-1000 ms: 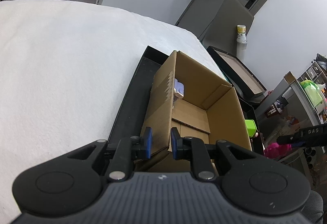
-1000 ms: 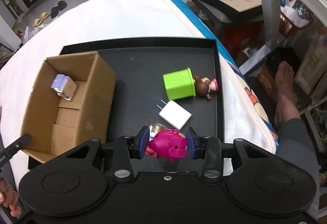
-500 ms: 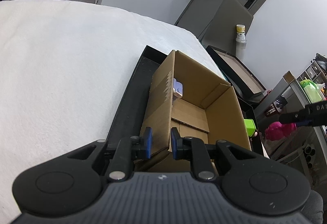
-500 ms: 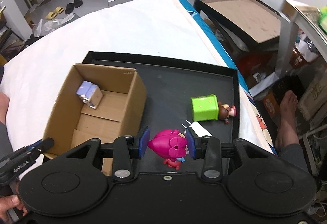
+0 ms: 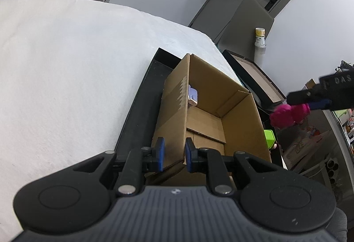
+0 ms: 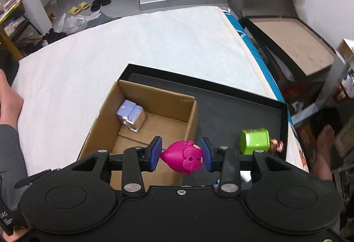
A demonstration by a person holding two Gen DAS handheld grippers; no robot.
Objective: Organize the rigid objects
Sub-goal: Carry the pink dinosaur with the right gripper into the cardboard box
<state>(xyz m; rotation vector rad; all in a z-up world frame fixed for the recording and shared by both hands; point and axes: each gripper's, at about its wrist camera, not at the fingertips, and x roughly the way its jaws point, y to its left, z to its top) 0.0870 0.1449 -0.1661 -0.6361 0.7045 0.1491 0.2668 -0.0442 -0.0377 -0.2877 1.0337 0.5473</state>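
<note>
An open cardboard box [image 6: 152, 118] stands on a black tray [image 6: 239, 109] on the white bed. My left gripper [image 5: 173, 154] is shut on the box's near wall [image 5: 174, 122] and holds it. A pale purple cube [image 6: 131, 114] lies in the box's far corner, also visible as the purple cube [image 5: 193, 96] in the left wrist view. My right gripper [image 6: 181, 154] is shut on a magenta toy [image 6: 183, 157], held in the air over the box's right edge. The left wrist view shows that magenta toy [image 5: 287, 115] hanging to the right of the box.
A green cube [image 6: 254, 141] and a small doll [image 6: 275, 145] lie on the tray at the right. A white plug [image 6: 244, 175] peeks out under my right gripper. A person's bare foot [image 6: 324, 151] rests beyond the bed's right edge. Another open dark case [image 6: 292, 43] stands past the bed.
My right gripper has lifted the magenta toy off the tray and carried it left, towards the box. The left gripper and the box have stayed still.
</note>
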